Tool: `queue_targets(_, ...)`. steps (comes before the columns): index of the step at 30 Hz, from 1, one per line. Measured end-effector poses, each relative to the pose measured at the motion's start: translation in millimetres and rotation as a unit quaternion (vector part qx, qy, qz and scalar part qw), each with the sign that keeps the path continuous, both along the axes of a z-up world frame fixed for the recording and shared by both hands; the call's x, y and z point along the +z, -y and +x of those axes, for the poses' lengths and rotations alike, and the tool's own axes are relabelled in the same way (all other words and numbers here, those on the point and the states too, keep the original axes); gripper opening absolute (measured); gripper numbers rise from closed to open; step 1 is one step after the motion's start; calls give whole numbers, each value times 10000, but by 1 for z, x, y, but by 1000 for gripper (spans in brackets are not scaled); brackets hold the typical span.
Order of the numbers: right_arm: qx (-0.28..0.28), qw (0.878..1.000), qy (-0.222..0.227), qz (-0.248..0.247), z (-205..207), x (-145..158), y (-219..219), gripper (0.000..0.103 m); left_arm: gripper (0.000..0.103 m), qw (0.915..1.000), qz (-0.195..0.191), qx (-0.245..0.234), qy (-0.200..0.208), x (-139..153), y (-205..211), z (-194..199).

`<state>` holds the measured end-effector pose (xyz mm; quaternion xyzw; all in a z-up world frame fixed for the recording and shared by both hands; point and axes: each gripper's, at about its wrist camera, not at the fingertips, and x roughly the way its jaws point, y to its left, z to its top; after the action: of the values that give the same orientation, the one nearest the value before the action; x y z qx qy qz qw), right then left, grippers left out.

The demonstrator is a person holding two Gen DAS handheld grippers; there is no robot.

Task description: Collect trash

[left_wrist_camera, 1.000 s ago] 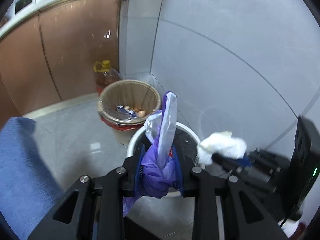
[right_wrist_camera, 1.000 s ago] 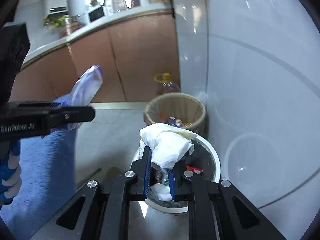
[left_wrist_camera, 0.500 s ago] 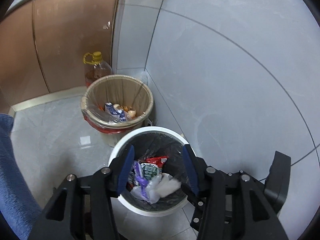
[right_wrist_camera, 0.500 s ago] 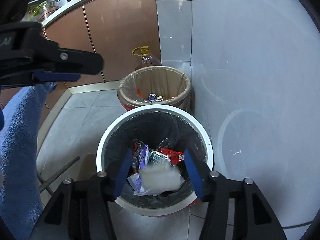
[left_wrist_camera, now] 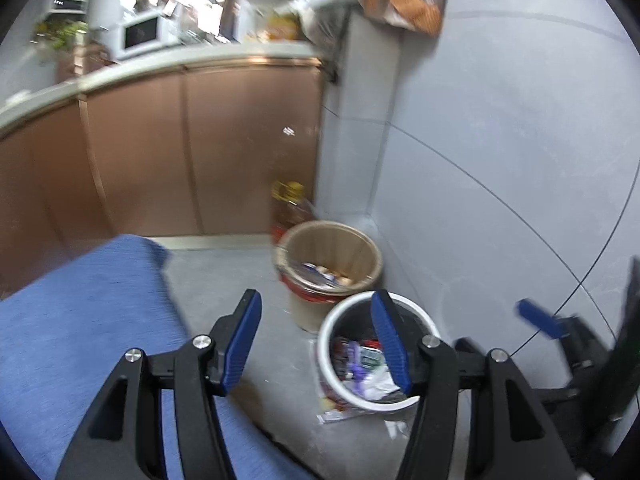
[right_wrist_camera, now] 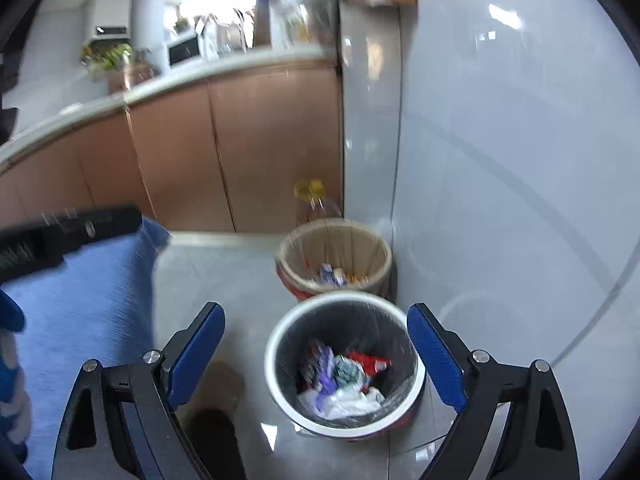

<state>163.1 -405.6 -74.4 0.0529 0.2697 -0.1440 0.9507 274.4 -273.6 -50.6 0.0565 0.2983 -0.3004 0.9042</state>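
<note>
While both grippers, left [left_wrist_camera: 316, 338] and right [right_wrist_camera: 316, 354], gape wide, white bin [right_wrist_camera: 280, 390] holds wrappers [right_wrist_camera: 344, 380] beside tan bin [right_wrist_camera: 380, 256]

The left black two-finger tool with blue pads [left_wrist_camera: 316, 338] is spread wide, nothing between its fingers [left_wrist_camera: 240, 340]. The right black two-finger tool with blue pads [right_wrist_camera: 316, 350] is spread just as wide and holds nothing. In the right wrist view the left tool shows as a blurred black bar at the left edge; in the left wrist view a blue pad of the right tool shows blurred at the right.
</note>
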Motion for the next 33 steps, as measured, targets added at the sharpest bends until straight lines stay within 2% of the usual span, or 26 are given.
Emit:
queue_targets(5,37,9982,475,-366,-35,46,-41,103,59,9979,-53,423,483,30,-51,-39)
queue_targets(12,238,9923,972,-725,-78,85,-87,103,62,9883,-216,1045,1086,68,-109,-98)
queue_targets(17,375,9868,1262,-943,-106,102,-112,103,63,9767,-234,1509,1510,84,-135,-135)
queue_targets(22,417,9828,1452,-1061,-133,112,-125,103,63,9706,-286,1704,1675,91,-144,-159)
queue_targets(26,410,9799,1614,-1100,-154,117,-132,103,63,9621,-309,1966,1862,97,-150,-178)
queue_targets(29,381,9779,1725,-1117,-165,122,-134,103,71,9563,-346,2123,1979,102,-157,-190)
queue_targets(33,350,9758,1848,-1118,-175,128,-134,103,73,9472,-421,2315,2179,108,-165,-204)
